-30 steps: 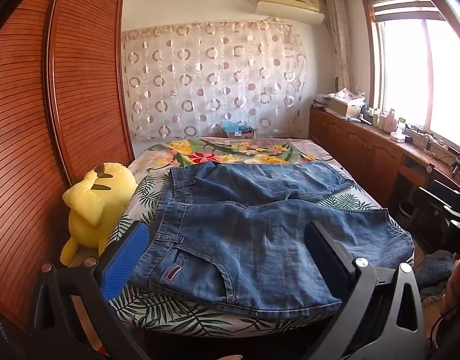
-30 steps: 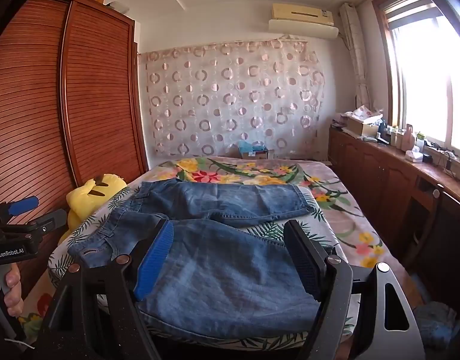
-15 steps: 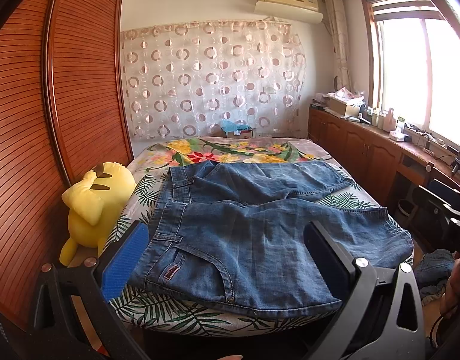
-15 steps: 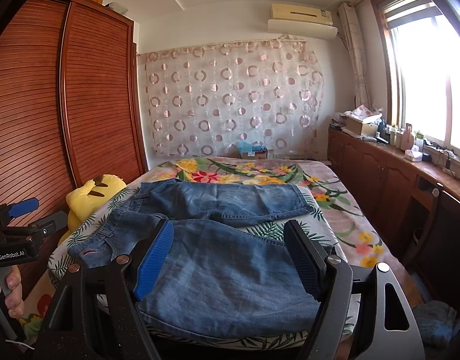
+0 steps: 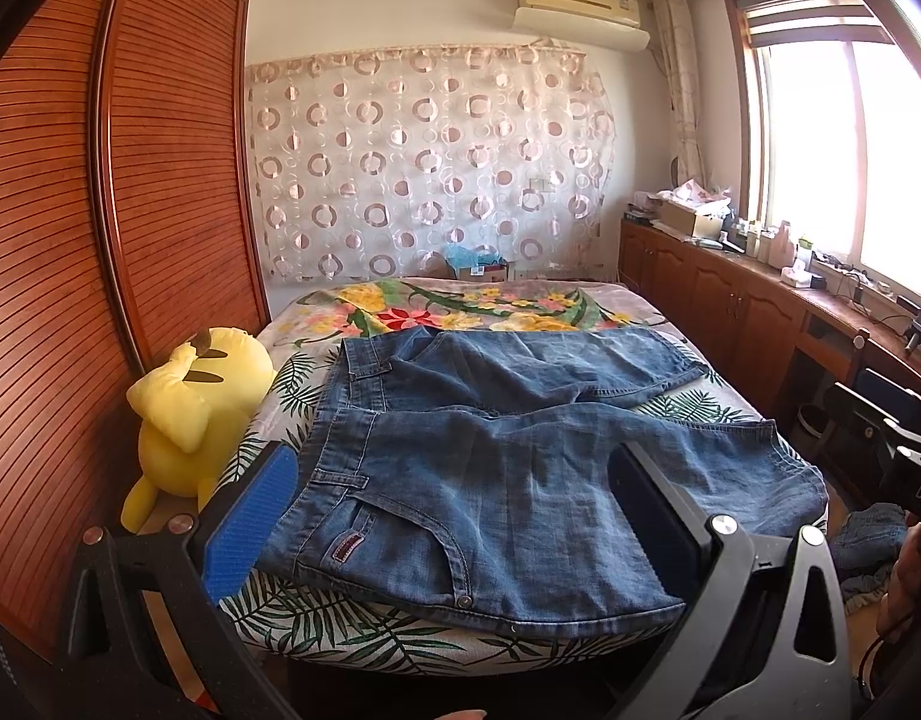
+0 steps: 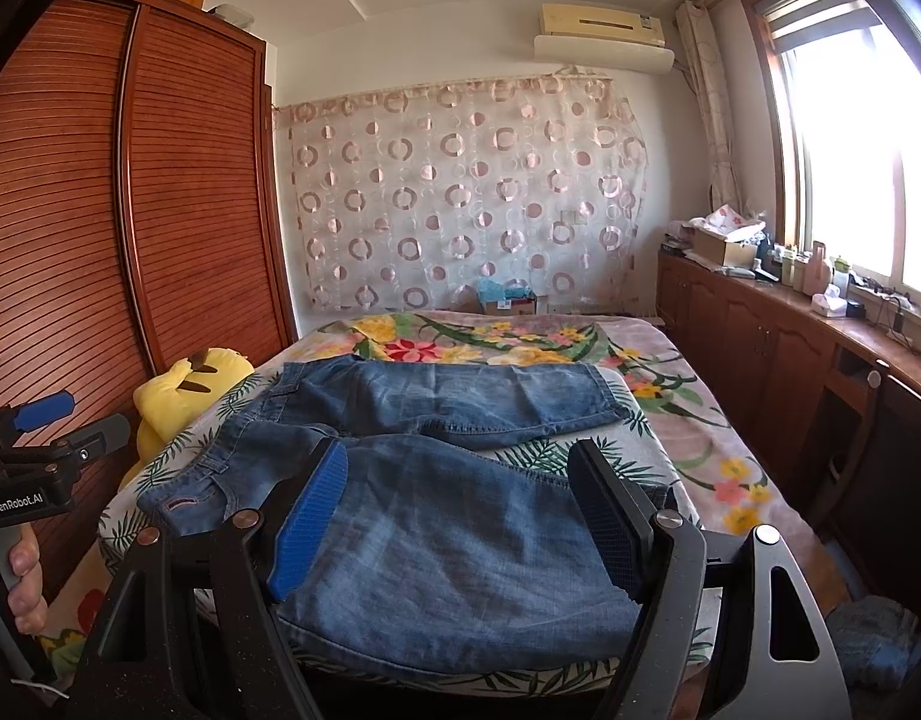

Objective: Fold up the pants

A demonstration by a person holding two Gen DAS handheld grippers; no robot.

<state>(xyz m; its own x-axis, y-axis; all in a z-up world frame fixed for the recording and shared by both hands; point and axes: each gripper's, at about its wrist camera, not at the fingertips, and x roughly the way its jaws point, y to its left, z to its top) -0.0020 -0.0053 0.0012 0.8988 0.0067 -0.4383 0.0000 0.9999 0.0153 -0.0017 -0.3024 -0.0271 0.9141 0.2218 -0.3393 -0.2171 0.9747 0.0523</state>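
Blue denim pants [image 5: 496, 456] lie spread flat on the bed, waistband to the left, both legs running right; they also show in the right wrist view [image 6: 436, 516]. My left gripper [image 5: 454, 498] is open and empty, held off the bed's near edge in front of the waistband and pocket. My right gripper [image 6: 466, 510] is open and empty, in front of the near leg's lower part. The left gripper also shows at the left edge of the right wrist view [image 6: 40, 438], held in a hand.
A yellow plush toy [image 5: 196, 408] sits at the bed's left side against a wooden wardrobe [image 5: 100, 240]. The bed has a floral cover [image 5: 478, 306]. Low wooden cabinets [image 6: 790, 348] with clutter run along the right wall. More denim lies on the floor [image 5: 868, 546] at right.
Both grippers have stayed nearly still, with only a slight drift of the views. The pants have not moved.
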